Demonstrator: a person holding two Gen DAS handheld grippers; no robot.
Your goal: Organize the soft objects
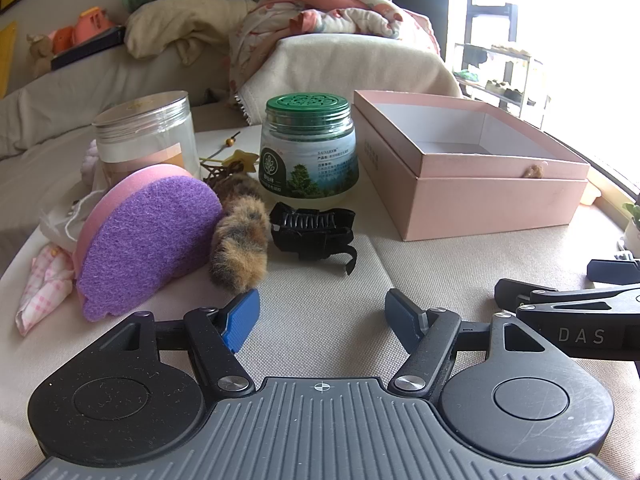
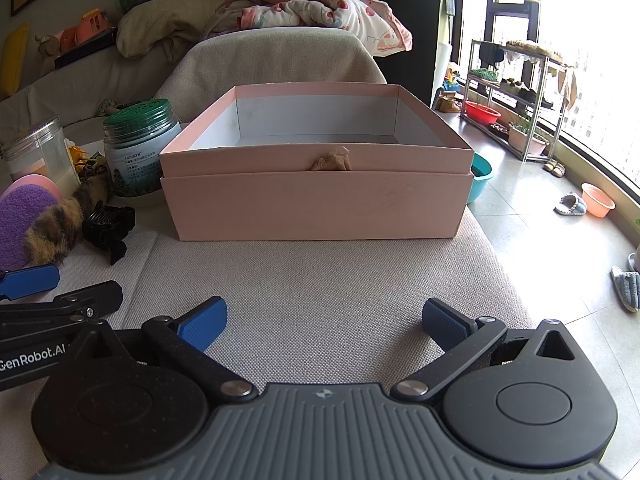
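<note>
Both tools idle over a cloth-covered worktop (image 2: 320, 280) w/ sorting apparently yet to start: left hand-held gripper (image 1: 320, 316) spread wide and holding nothing, right hand-held gripper (image 2: 324, 320) likewise spread and empty, aimed square at the pink box (image 2: 316, 204). Box interior, as far as visible, looks bare. Soft items sit in a cluster left of the box: a furry tail-like piece (image 1: 240, 240), long axis running from near the green-lidded jar (image 1: 308, 152) toward the left tool, near tip almost at its left finger; a purple-and-pink sponge (image 1: 148, 240), propped on edge just beyond the fur, purple face toward camera. A black hair claw (image 1: 312, 232) lies between fur and box. Likely next: left tool closes across the fur's narrow width, approx. mid-length, then carries it right to the box.
</note>
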